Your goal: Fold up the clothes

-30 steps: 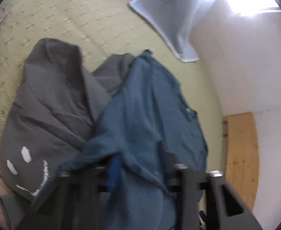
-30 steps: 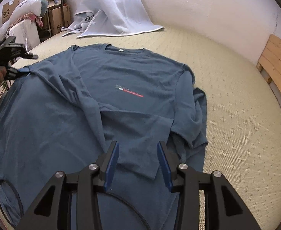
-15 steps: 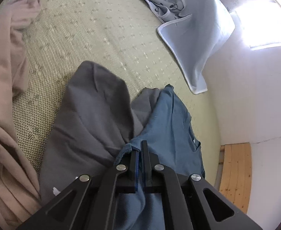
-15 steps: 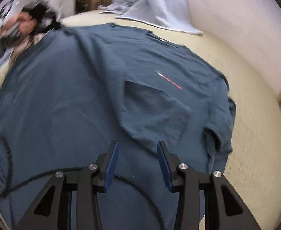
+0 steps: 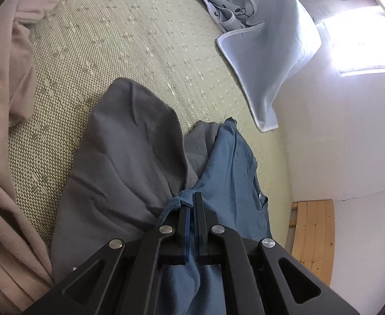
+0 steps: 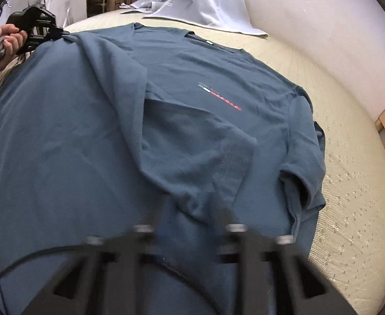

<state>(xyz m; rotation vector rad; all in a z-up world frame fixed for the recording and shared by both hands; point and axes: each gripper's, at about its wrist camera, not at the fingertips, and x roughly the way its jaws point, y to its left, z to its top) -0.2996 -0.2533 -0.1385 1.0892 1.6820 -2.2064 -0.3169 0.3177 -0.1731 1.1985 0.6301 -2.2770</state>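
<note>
**Both Grippers Closing on the Shirt**

Our left gripper (image 5: 191, 204), apart a second ago, is now clamped on a bunched edge of the blue T-shirt (image 6: 192, 84) spread across the woven mat (image 6: 349, 183). Our right gripper (image 6: 190, 225) has just been closing; blur hides any grip. Folding can start. No containers in use.

Left tool (image 5: 191, 204): my black frame, two straight fingers with blue pads on the inner faces.
Screws: four round silver heads across its linkage arms.
Cut-outs: a triangular opening in each outer arm.
Right tool (image 6: 190, 223): same black build, smeared by blur.
Cable (image 6: 61, 249): thin, black.
</note>
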